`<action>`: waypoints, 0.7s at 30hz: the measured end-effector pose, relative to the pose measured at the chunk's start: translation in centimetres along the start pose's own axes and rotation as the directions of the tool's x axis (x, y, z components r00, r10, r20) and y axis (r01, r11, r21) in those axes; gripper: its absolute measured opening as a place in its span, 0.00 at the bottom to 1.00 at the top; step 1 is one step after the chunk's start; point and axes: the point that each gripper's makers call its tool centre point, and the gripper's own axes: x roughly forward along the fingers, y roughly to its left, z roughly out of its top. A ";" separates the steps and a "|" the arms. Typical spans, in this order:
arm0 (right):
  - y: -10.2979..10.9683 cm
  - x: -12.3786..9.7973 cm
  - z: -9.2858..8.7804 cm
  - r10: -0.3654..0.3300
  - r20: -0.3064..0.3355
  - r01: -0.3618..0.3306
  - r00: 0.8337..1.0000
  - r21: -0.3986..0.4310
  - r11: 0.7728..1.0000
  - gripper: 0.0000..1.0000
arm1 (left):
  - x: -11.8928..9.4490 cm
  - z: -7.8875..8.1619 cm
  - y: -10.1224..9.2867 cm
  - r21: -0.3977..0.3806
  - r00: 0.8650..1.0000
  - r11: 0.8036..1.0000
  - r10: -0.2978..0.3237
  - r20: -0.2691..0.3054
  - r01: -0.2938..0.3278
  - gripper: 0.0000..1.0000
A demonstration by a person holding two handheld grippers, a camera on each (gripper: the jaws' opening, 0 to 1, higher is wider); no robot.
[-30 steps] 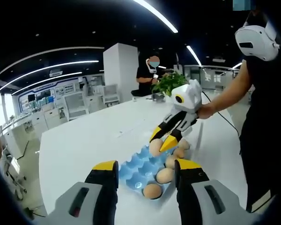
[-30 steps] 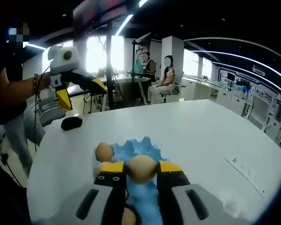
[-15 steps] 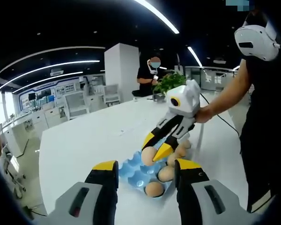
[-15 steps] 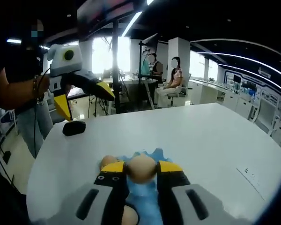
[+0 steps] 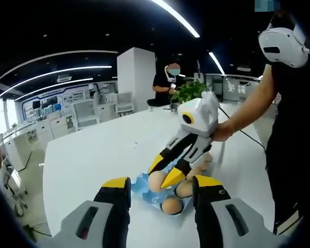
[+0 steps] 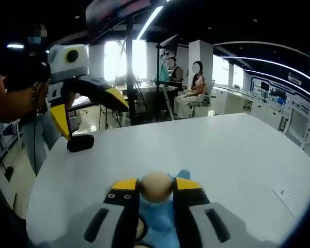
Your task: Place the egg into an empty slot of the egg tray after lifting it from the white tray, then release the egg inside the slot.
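- White table (image 6: 232,150) runs across an open office hall under long ceiling light strips; seated people are far behind it.
- From the right gripper view I see my right gripper (image 6: 155,187) pinching the egg (image 6: 155,186) between its yellow-tipped jaws, just above the blue egg tray (image 6: 160,223).
- From the left gripper view, that gripper (image 5: 163,176) angles down over the tray (image 5: 140,182), egg (image 5: 156,181) between its tips, other eggs (image 5: 171,205) sitting in slots beside it.
- My left gripper (image 5: 160,187) is spread wide with nothing between the jaws, held near the tray.
- It shows at upper left in the right gripper view (image 6: 85,111), above a black object (image 6: 80,143) on the table.
- Green plant (image 5: 188,90) stands at the table's far end.
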 end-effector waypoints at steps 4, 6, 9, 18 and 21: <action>-0.2 0.7 -0.3 -0.001 -0.009 0.001 1.000 0.009 1.000 0.25 | 0.0 0.0 0.0 -0.004 1.000 1.000 0.003 0.005 -0.003 0.48; -0.2 1.0 -0.5 0.002 -0.017 -0.001 1.000 0.014 1.000 0.25 | 0.0 -0.1 0.1 -0.006 1.000 1.000 0.007 0.005 -0.007 0.48; -0.2 1.3 -0.9 0.006 -0.026 -0.006 1.000 0.024 1.000 0.25 | 0.0 -0.3 0.0 -0.008 1.000 1.000 0.005 0.000 -0.005 0.48; 0.2 1.9 -2.2 0.020 -0.060 -0.019 0.998 0.020 1.000 0.25 | 0.0 -0.6 0.2 -0.015 1.000 1.000 0.012 0.000 -0.012 0.48; 0.4 2.0 -2.3 0.024 -0.057 -0.023 0.998 0.016 1.000 0.25 | 0.0 -0.6 0.2 -0.016 1.000 1.000 0.012 0.002 -0.012 0.48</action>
